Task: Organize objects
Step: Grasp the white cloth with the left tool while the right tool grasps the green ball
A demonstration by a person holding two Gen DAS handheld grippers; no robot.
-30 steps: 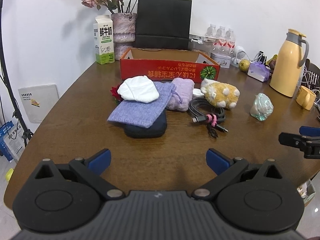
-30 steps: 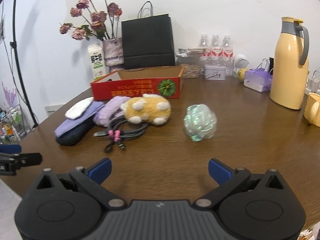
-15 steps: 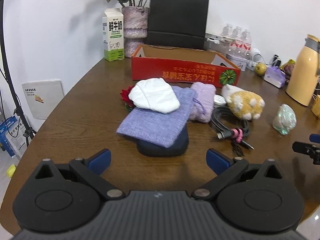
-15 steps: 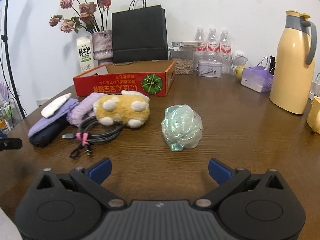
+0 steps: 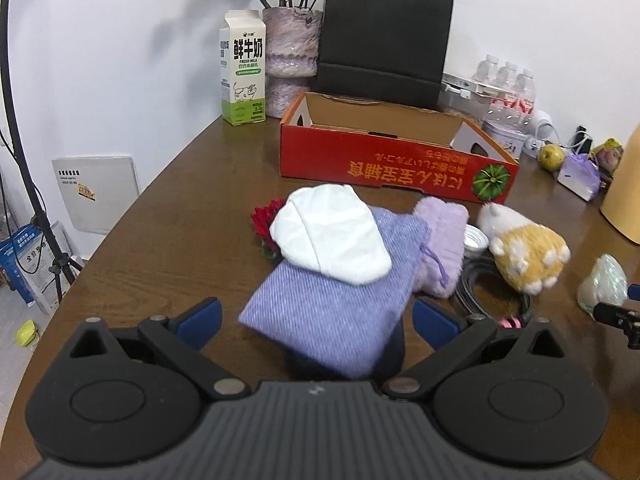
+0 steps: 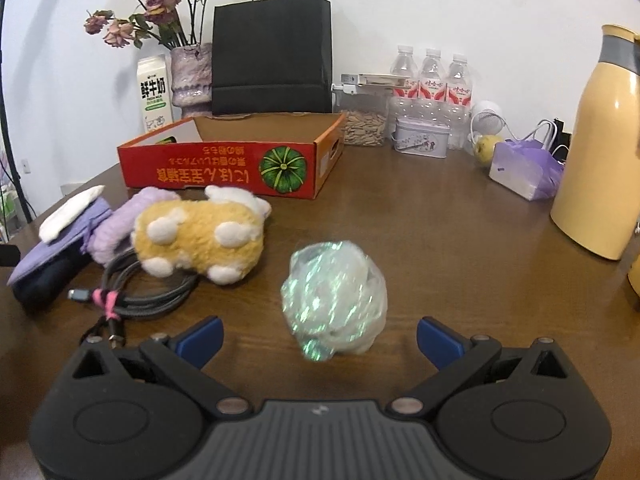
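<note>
The loose things lie in a cluster on the worktop (image 5: 168, 216) just short of the red cardboard box (image 5: 394, 168), which stands with its top open beyond both claws, a likely place for them to end up. The left claw (image 5: 316, 318) is spread wide and grips nothing; the lilac drawstring pouch (image 5: 332, 304) reaches in between its blue fingertips (image 5: 200, 318), resting on a dark case, with a white cloth (image 5: 332, 238) lying on the pouch's far end. The right claw (image 6: 318, 334) is equally wide and empty, framing the iridescent wrapped bundle (image 6: 334, 300), whose near side sits between the tips; contact cannot be told. Ahead to its left are the plush paw (image 6: 200, 240) and coiled cable (image 6: 140, 292).
</note>
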